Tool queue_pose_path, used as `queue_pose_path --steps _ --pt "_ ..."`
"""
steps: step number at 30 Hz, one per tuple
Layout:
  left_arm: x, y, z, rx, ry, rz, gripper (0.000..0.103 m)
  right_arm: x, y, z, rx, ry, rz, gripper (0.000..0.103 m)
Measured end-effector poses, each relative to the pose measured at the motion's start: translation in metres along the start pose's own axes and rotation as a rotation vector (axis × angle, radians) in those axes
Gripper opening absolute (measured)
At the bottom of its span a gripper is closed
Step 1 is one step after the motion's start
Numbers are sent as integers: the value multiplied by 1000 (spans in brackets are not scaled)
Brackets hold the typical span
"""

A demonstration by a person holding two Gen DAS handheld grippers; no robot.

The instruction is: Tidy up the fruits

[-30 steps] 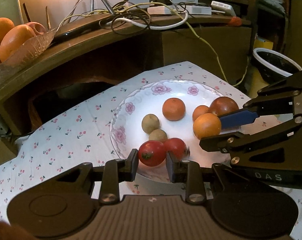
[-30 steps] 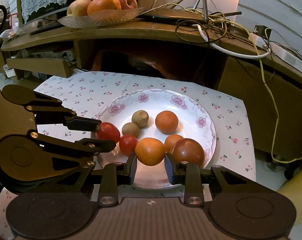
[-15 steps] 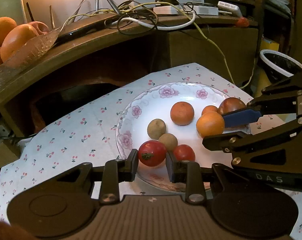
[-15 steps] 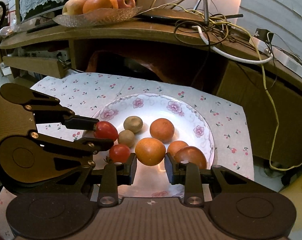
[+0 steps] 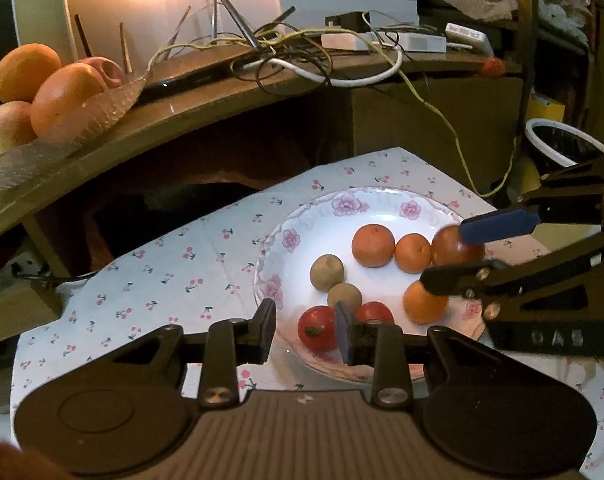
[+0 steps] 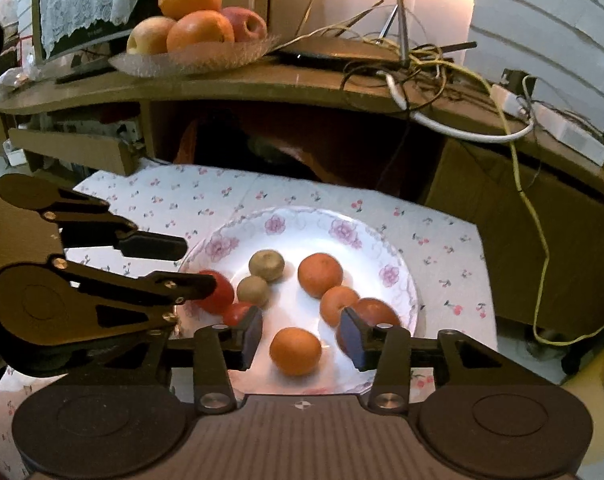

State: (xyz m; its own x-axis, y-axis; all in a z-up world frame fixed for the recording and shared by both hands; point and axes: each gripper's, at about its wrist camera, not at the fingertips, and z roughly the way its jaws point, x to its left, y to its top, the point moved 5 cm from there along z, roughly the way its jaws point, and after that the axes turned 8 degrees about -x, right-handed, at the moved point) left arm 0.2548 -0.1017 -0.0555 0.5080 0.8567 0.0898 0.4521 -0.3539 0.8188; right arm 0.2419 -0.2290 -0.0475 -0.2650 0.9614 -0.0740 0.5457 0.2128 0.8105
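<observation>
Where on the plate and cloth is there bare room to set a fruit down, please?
Free: the plate's far part behind the large orange, and the flowered cloth left of the plate. Crowded: the plate's near half, where tomatoes, oranges and both grippers sit.

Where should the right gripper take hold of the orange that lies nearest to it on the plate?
Across its widest middle, coming from the plate's near rim. The orange is round, lies loose between the open right gripper fingers, and has bare plate on both sides.
</observation>
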Motion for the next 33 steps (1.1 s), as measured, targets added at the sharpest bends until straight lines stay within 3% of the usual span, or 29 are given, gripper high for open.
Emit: queue_pose_path --steps 9,13,17,28,33 --pt "-5 -7 -28 -8 29 -27 48 -9 -5 -22 -7 -61 37 45" --pt "-11 -12 -44 -14 40 -39 61 -5 -13 -38 -1 -80 58 48" --pt "-16 -19 -61 -23 65 -44 69 3 -17 -53 -16 -90 64 52" --pt "-21 -42 -102 -44 188 -63 102 24 -40 -98 -30 -114 109 57" --pt "-30 -47 -120 -58 242 -29 103 36 -49 -110 -29 -119 112 58"
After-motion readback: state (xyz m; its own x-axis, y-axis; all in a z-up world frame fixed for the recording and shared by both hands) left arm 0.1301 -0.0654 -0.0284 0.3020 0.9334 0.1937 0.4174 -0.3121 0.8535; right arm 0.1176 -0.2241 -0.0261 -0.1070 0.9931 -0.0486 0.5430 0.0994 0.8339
